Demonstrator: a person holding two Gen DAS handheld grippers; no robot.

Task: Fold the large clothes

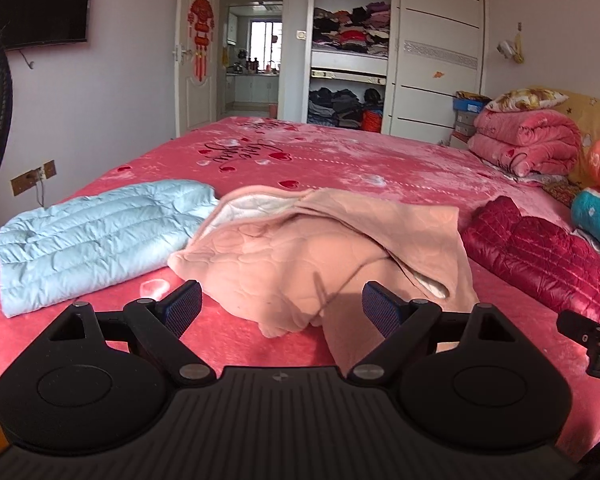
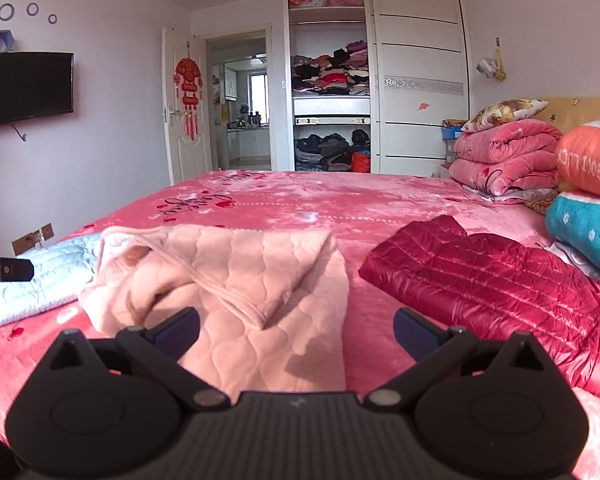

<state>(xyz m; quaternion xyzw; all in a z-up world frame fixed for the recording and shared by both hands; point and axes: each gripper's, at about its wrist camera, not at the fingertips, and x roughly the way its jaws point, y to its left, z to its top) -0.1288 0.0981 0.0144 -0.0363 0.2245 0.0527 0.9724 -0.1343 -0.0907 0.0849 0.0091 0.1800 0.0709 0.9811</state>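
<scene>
**One garment folded, pink one still rumpled**

Both grippers hang over the near edge of the bed (image 1: 340, 152) with their fingers spread wide and nothing between them. The left gripper (image 1: 282, 308) looks straight at the pink garment (image 1: 300, 248), which lies just beyond its fingertips in a loose heap: one flap is thrown back so the white lining shows, an edge trails toward the right finger, and the cloth bulges in the middle. In the right wrist view the right gripper (image 2: 296, 330) has the same pink garment (image 2: 240, 280) ahead of and partly between its fingers, the near hem reaching in under the left finger.

To the left of the left gripper's fingers lies the blue jacket (image 1: 92, 240), flat and squared off, so that piece looks finished. Beyond the right gripper's right finger sits the red jacket (image 2: 480, 280); it is laid fairly flat, though its far end is uneven (whether it counts as folded or is waiting its turn, I cannot tell).

My reading: the task is partway through. The blue piece is done, the pink one is the piece in hand and is not yet spread or squared, with no grip taken on it. It will want flattening first, then folding, and the red jacket may follow.
</scene>
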